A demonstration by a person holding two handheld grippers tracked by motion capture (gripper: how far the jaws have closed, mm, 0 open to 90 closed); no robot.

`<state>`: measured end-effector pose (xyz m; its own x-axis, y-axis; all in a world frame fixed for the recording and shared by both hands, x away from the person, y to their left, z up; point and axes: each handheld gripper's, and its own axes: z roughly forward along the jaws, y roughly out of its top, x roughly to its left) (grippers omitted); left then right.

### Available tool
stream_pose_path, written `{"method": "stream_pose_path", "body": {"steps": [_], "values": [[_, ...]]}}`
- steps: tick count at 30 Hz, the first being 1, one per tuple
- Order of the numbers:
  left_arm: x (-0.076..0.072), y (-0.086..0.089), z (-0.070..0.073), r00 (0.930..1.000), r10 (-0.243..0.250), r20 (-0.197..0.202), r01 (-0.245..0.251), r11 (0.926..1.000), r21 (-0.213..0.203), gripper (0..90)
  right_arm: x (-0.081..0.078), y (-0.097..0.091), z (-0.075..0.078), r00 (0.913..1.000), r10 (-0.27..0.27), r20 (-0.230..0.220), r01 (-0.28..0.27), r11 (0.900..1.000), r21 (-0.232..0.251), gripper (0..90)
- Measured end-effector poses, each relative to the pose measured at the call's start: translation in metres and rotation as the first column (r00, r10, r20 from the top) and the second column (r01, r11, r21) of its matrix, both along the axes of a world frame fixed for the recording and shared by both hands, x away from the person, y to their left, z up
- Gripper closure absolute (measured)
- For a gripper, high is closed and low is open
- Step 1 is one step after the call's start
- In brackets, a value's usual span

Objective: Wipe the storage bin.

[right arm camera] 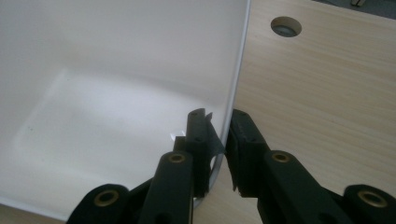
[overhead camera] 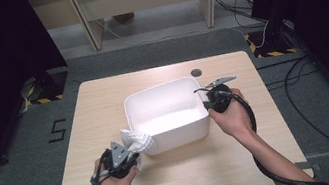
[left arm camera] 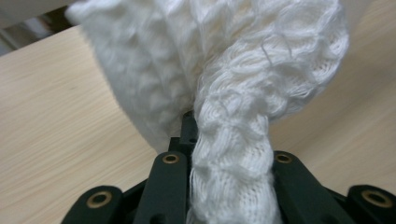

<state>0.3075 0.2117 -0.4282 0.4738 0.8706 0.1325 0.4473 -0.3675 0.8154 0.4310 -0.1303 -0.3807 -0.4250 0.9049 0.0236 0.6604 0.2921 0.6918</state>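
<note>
A white knitted cloth [overhead camera: 139,140] hangs bunched at the front left corner of a white plastic bin [overhead camera: 184,132], outside its wall. My left gripper [overhead camera: 134,151] is shut on the cloth; in the left gripper view the cloth [left arm camera: 224,70] bulges up between the black jaws of that gripper [left arm camera: 224,140]. My right gripper [overhead camera: 209,105] sits at the bin's right wall. In the right gripper view this gripper [right arm camera: 217,126] has one jaw inside and one outside, clamped on the bin's thin rim [right arm camera: 236,84]. The bin's inside looks bare.
The bin stands mid-table on a light wooden table [overhead camera: 104,107] with a round cable hole [overhead camera: 196,73] behind it. Cables [overhead camera: 305,99] lie on the floor to the right. Wooden furniture legs [overhead camera: 91,28] stand beyond the table.
</note>
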Motion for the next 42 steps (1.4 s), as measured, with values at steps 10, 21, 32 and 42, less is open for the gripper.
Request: {"method": "stream_pose_path", "body": {"steps": [10, 21, 32, 42], "values": [[0.017, 0.026, 0.003, 0.9957, 0.092, 0.003, -0.092, 0.9957, 0.01, 76.1, 0.018, -0.017, 0.003, 1.0, 0.005, -0.007, -0.005, 0.997, -0.078, 87.4], [0.067, 0.037, -0.008, 0.9839, 0.176, -0.029, -0.176, 0.9841, 0.026, 76.1, 0.001, -0.031, 0.019, 0.9974, -0.017, 0.07, 0.018, 0.9997, -0.014, 78.3], [0.113, 0.028, -0.02, 0.9868, 0.153, -0.053, -0.151, 0.9878, 0.036, 76.1, -0.027, -0.048, 0.004, 0.9983, -0.011, -0.058, 0.011, 0.9999, 0.0, 85.9], [0.112, 0.006, -0.025, 0.9982, -0.052, -0.03, 0.053, 0.9973, 0.052, 76.3, -0.018, -0.038, -0.004, 0.998, 0.002, -0.063, -0.004, 0.9997, -0.025, 86.4]]}}
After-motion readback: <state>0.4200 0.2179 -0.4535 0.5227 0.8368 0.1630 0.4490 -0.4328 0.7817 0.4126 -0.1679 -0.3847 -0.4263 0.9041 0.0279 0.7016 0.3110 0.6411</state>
